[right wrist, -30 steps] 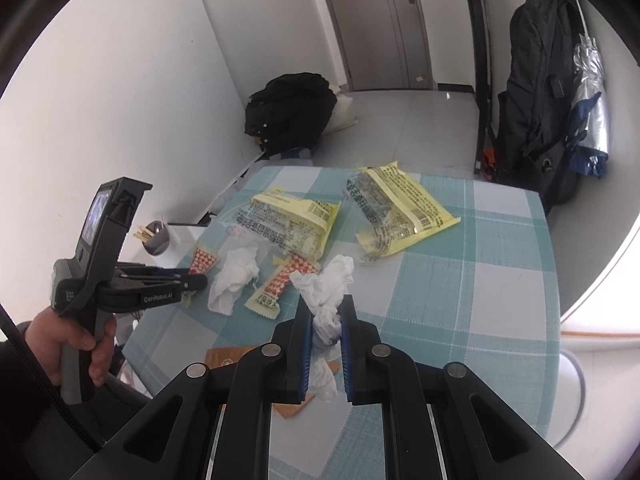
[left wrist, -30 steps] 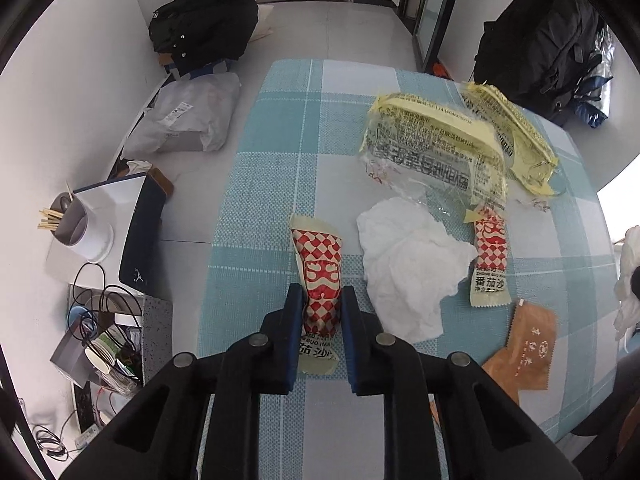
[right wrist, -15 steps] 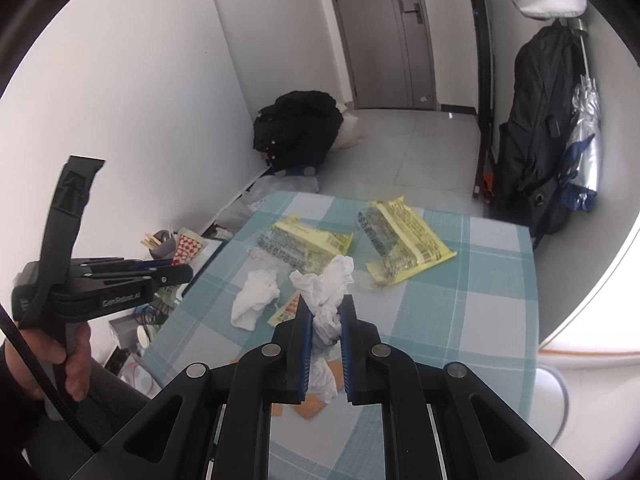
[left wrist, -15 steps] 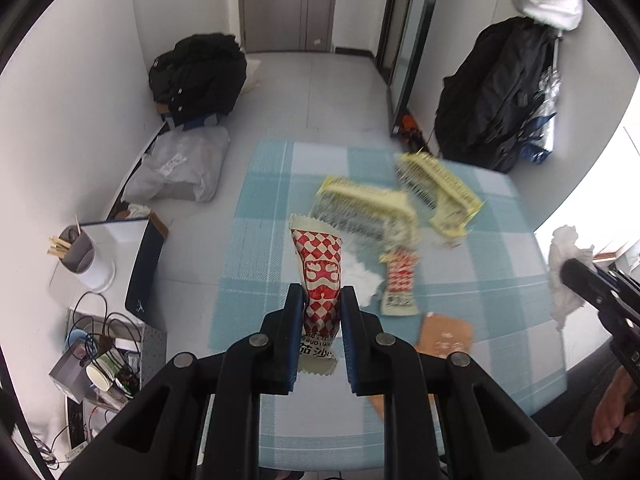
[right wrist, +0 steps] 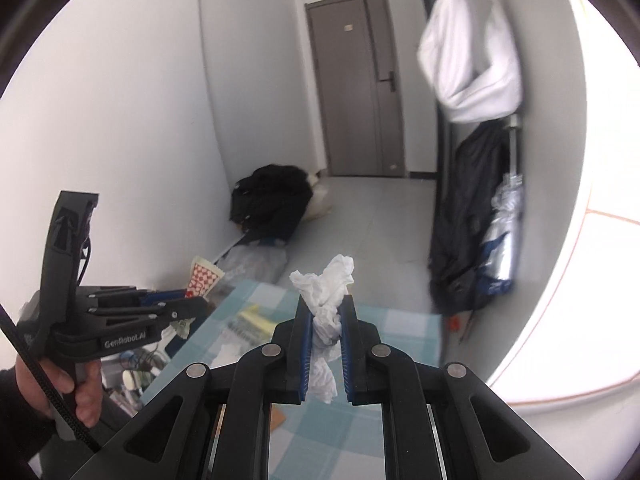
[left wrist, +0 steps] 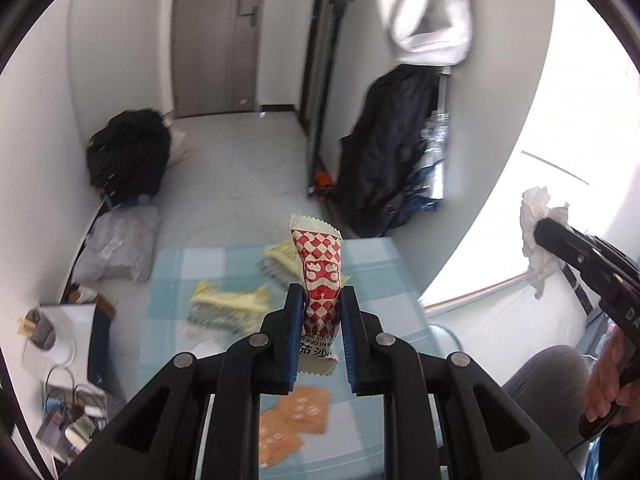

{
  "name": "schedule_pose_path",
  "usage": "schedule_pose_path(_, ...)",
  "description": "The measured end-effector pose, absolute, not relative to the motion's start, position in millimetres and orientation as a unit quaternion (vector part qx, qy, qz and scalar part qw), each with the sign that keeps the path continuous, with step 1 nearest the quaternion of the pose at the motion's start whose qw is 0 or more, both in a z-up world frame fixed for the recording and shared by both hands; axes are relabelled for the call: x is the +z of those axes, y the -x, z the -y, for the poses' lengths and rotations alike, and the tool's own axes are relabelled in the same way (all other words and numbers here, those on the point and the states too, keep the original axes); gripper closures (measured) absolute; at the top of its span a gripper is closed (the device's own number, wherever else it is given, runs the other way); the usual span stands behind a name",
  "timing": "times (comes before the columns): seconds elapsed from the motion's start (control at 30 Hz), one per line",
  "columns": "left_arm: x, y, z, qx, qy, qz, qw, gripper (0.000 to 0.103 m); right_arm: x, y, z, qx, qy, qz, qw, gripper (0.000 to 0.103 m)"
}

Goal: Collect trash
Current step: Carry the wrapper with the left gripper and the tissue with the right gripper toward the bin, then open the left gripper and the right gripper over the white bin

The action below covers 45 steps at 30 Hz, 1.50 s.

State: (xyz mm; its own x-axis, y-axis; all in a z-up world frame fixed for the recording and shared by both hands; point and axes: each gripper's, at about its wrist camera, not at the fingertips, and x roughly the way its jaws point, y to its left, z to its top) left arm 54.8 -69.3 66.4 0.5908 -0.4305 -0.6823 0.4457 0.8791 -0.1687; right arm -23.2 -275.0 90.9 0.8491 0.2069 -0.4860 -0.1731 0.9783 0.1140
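My left gripper (left wrist: 319,294) is shut on a red-and-white checked sauce packet (left wrist: 319,276), held upright high above the table. My right gripper (right wrist: 325,306) is shut on a crumpled white tissue (right wrist: 326,294), also lifted. From the left wrist view the right gripper (left wrist: 538,228) shows at the far right with the tissue (left wrist: 540,240) in it. The right wrist view shows the left gripper (right wrist: 192,302) at the left, in a hand, with the packet (right wrist: 202,280). On the blue checked tablecloth (left wrist: 172,280) below lie two yellow wrappers (left wrist: 228,306) and brown sachets (left wrist: 298,410).
Black bags (left wrist: 130,156) and a grey parcel (left wrist: 118,244) lie on the floor past the table. A dark coat (left wrist: 384,168) and a white garment (left wrist: 426,16) hang at the right wall. A cluttered low stand with a cup (left wrist: 40,330) sits left of the table.
Both grippers have risen well above the table with their loads and tilted up, so the table has shrunk and dropped low in both views. Both grips are unchanged.
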Motion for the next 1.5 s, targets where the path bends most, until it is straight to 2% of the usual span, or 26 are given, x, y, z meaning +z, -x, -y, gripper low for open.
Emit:
schedule_pose_path(0.27,81.0,-53.6,164.5,-0.337,-0.018,-0.375,0.864,0.089,113.5,46.3,370.8,0.011,-0.059,-0.235,0.97,0.091)
schedule_pose_path(0.5,65.8,-47.7,235.2,-0.395,-0.026,-0.398,0.828,0.089,90.4,64.4,456.2,-0.071,-0.085,-0.263,0.958,0.091)
schedule_pose_path(0.77,0.2,-58.5,295.7,-0.417,-0.036,-0.476,0.774,0.089,8.8,68.7,522.8,-0.111,-0.156,-0.331,0.924,0.091)
schedule_pose_path(1.1,-101.3,-73.5,345.1,-0.405,-0.082,-0.583,0.699,0.089,-110.2,51.4,547.8,-0.078,-0.264,-0.419,0.865,0.091)
schedule_pose_path(1.5,-166.7,-83.1,379.2,-0.37,-0.119,-0.674,0.628,0.089,-237.6,9.1,538.5,-0.008,-0.35,-0.519,0.78,0.09)
